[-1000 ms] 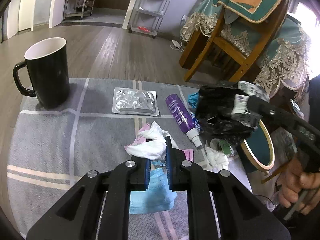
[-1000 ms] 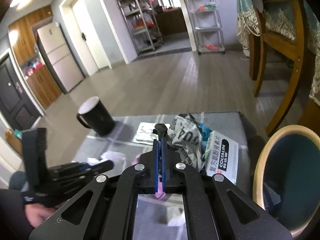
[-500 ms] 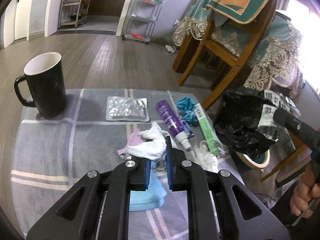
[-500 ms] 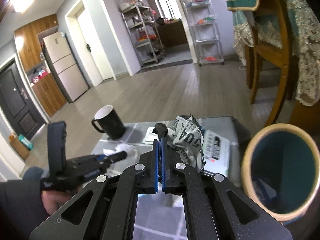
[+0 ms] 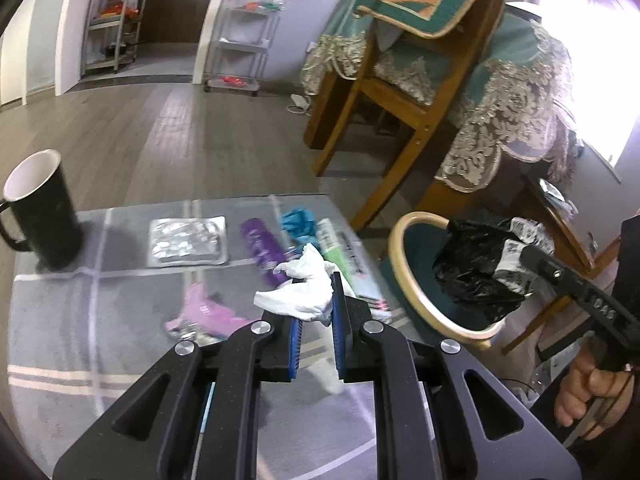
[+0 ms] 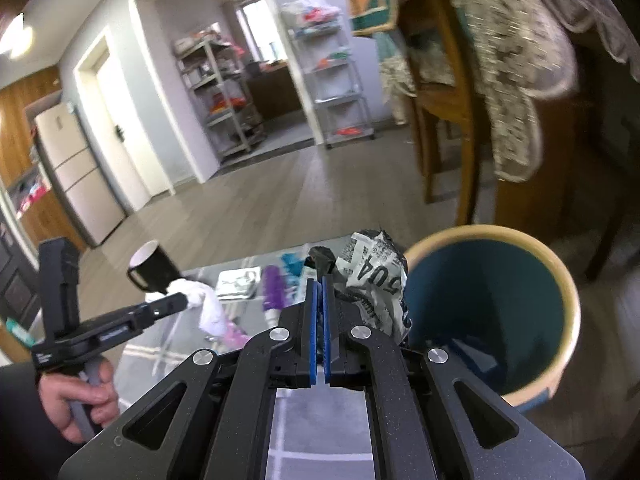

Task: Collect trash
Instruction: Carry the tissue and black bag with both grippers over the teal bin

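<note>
My left gripper (image 5: 315, 280) is shut on a crumpled white tissue (image 5: 304, 292) and holds it above the grey checked table (image 5: 80, 320); it also shows in the right wrist view (image 6: 182, 302) with the tissue (image 6: 208, 304). My right gripper (image 6: 320, 278) is shut on a crumpled black bag with a printed label (image 6: 372, 276), held at the rim of the teal bin (image 6: 492, 292). In the left wrist view the bag (image 5: 480, 272) hangs over the bin (image 5: 416, 292). On the table lie a purple bottle (image 5: 264, 250), a pink wrapper (image 5: 208, 312), a teal scrap (image 5: 298, 222) and a green box (image 5: 340, 252).
A black mug (image 5: 44, 208) stands at the table's far left and a silver blister pack (image 5: 187, 242) lies in the middle. A wooden chair (image 5: 400, 92) with lace covers stands behind the bin. Metal shelves (image 5: 252, 20) line the far wall.
Both grippers have swung right towards the bin. The left one lifted the tissue off the table; the right one carried the black bag from above the table to the bin's rim.
</note>
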Available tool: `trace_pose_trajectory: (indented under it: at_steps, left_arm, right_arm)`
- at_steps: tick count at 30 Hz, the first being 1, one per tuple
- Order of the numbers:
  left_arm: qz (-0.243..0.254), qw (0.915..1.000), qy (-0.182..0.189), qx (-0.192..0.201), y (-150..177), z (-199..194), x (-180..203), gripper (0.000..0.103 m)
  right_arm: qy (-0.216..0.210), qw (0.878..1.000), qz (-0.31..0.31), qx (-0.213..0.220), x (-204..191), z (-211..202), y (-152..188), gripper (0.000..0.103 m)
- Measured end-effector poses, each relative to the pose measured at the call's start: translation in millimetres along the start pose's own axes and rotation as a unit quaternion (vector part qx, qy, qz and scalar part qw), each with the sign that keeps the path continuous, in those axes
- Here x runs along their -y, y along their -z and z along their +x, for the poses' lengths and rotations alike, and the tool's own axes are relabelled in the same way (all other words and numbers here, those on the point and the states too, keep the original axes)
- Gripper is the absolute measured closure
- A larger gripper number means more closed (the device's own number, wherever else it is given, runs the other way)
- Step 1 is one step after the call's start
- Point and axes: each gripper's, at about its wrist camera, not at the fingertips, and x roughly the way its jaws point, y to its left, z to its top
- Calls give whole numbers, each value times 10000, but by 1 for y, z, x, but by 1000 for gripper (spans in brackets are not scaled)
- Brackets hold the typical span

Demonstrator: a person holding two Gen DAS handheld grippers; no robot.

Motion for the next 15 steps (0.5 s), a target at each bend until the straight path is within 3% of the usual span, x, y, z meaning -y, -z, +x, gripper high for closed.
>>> trace_pose_trajectory:
  at_steps: [15]
  left_arm:
    - [854, 9930, 758, -309, -26, 78, 131, 91]
  right_arm:
    - [473, 9930, 1081, -67, 78, -3, 14, 100]
